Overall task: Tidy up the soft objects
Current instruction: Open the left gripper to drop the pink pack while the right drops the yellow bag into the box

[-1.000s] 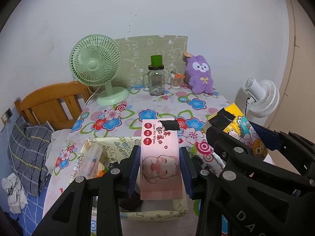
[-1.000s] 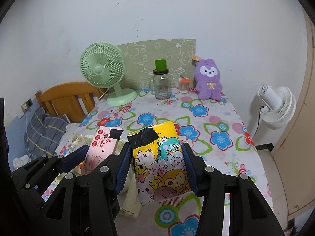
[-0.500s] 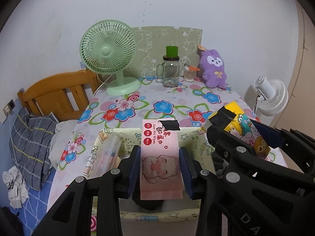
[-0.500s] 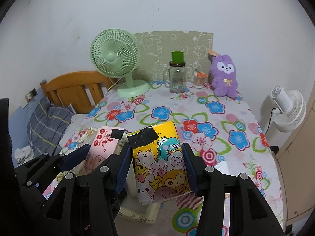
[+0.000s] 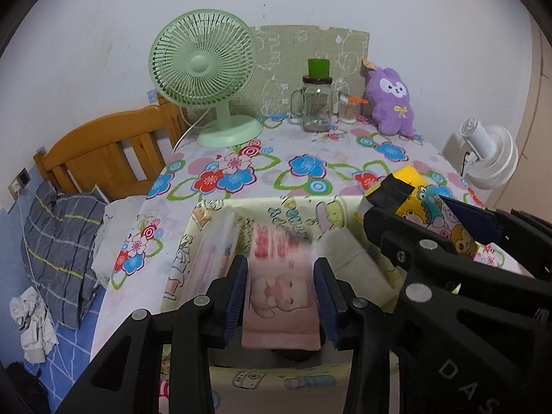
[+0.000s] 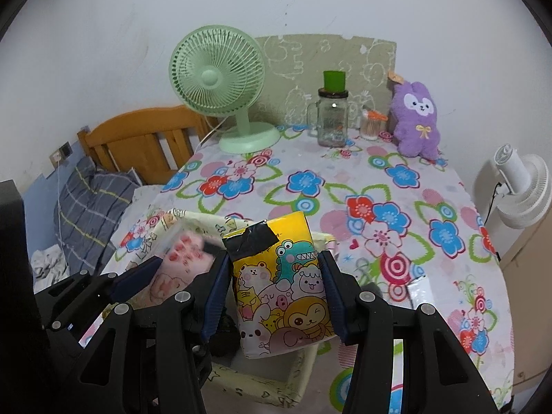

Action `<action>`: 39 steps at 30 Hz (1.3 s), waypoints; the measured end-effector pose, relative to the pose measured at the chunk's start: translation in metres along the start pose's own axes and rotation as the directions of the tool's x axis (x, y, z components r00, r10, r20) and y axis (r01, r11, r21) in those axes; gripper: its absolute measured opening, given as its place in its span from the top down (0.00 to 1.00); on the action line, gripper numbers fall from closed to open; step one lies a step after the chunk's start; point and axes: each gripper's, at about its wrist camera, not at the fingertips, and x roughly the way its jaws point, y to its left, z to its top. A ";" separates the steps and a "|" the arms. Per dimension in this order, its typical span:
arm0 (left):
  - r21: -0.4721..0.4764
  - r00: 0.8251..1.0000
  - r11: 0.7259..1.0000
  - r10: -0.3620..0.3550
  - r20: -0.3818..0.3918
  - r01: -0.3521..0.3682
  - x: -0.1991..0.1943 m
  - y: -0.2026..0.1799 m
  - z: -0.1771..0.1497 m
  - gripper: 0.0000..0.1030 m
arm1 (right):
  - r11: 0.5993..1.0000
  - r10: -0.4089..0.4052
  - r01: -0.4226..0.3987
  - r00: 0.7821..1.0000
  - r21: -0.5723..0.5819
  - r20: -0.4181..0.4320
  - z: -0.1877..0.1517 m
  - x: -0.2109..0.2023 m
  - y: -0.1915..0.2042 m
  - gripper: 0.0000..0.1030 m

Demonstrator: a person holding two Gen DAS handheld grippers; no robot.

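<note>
Two tissue packs, one pink [image 5: 281,296] and one yellow [image 6: 281,286]. Two fans, one green [image 6: 220,82] and one white [image 6: 521,189]. One purple bunny [image 6: 415,117]. One jar [image 6: 333,117].

Your flowered table [image 6: 407,200] and its load

Behind the storage bin [image 6: 262,379] at your near edge: green fan [image 6: 220,79], glass jar [image 6: 333,119], swab pot [image 6: 370,127], purple plush [image 6: 416,119].

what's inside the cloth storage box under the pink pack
In the cloth storage box, a clear-wrapped pack leans at the left and a white pack at the right. The pink tissue pack in the left hand-held gripper hides the middle and floor.
</note>
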 end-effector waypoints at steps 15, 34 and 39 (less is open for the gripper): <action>-0.024 1.000 1.000 -0.014 -0.006 0.014 0.002 0.017 -0.004 0.30 | 0.998 0.054 -0.055 0.998 -0.025 -0.039 -0.003 0.024 0.018 0.47; -0.023 1.000 1.000 -0.011 0.004 0.011 -0.003 0.013 -0.003 0.14 | 0.998 0.022 -0.023 1.000 -0.066 -0.009 -0.003 0.013 0.017 0.25; -0.017 1.000 1.000 -0.012 0.021 0.013 -0.010 0.006 0.000 0.10 | 0.998 0.015 -0.014 1.000 -0.056 0.011 -0.002 0.002 0.010 0.20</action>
